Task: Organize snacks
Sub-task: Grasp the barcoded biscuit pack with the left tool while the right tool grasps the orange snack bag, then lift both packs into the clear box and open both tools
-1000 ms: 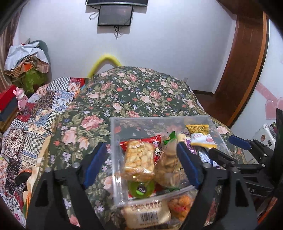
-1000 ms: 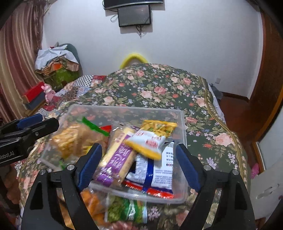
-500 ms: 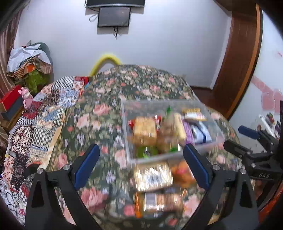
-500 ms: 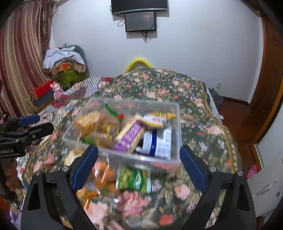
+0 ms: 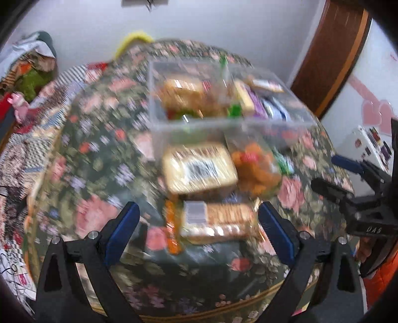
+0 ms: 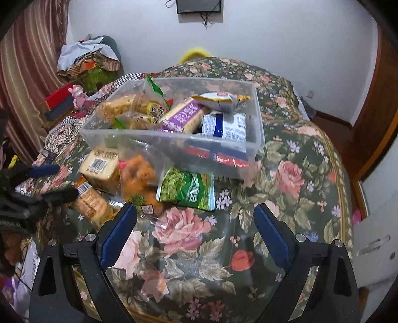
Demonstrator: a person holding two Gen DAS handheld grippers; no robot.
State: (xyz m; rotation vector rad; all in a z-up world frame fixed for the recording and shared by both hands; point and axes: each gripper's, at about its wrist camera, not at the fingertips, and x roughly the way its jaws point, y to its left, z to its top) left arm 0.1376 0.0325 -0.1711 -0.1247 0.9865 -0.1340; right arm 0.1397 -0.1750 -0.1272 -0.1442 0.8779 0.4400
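Note:
A clear plastic bin (image 6: 256, 129) holding several snack packets sits on the floral cloth; it also shows blurred in the left wrist view (image 5: 159, 129). In front of it lie loose packets: a yellow cracker pack (image 6: 99, 166), a clear bag of orange snacks (image 6: 139, 174), a green pea packet (image 6: 189, 190) and a long biscuit pack (image 5: 219, 221). My left gripper (image 5: 196, 231) is open and empty above the biscuit pack. My right gripper (image 6: 194, 233) is open and empty over the cloth, short of the green packet.
The floral cloth (image 6: 293, 174) covers a rounded table with a gold-trimmed edge. A patterned quilt and a clothes pile (image 6: 87, 57) lie at the left. A wooden door frame (image 6: 378, 106) stands at the right. A wall screen (image 6: 199, 6) hangs behind.
Both grippers have pulled back from the bin towards me. The bin now looks farther off, and loose packets in front of it have come into view. The left wrist view is motion-blurred.

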